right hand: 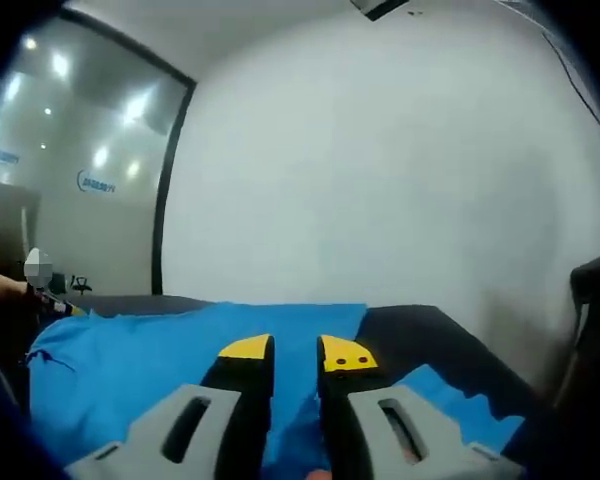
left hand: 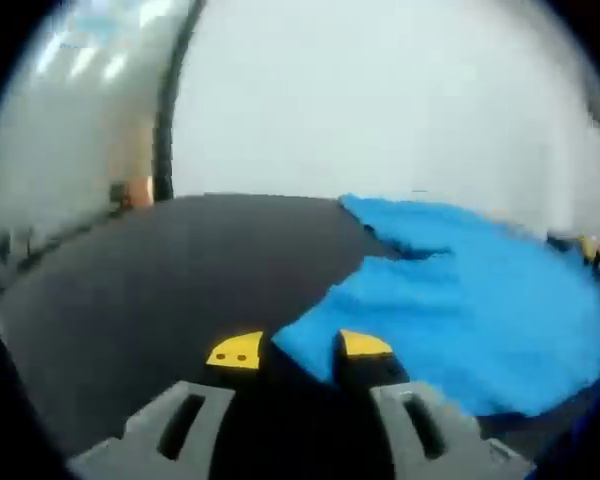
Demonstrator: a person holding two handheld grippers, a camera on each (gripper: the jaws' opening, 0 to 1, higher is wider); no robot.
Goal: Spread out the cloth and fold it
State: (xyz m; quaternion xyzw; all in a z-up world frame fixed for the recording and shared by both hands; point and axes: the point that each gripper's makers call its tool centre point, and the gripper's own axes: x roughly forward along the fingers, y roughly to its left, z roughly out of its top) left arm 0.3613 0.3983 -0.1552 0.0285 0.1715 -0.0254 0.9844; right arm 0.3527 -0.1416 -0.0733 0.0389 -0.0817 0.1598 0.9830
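You are holding the left gripper point(left hand: 300, 352) low over the dark worktop point(left hand: 150, 290), its jaws parted, with a corner of the blue cloth point(left hand: 470, 310) lying between the yellow tips. Further right, your right gripper point(right hand: 295, 352) is clenching the cloth point(right hand: 160, 360), which is lying spread across the worktop point(right hand: 450, 345) before a white wall point(right hand: 380, 160).

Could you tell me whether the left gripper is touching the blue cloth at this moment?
Touching. In the left gripper view, a corner of the blue cloth runs in between the yellow-tipped jaws of the left gripper, meeting the right-hand jaw on the dark table.
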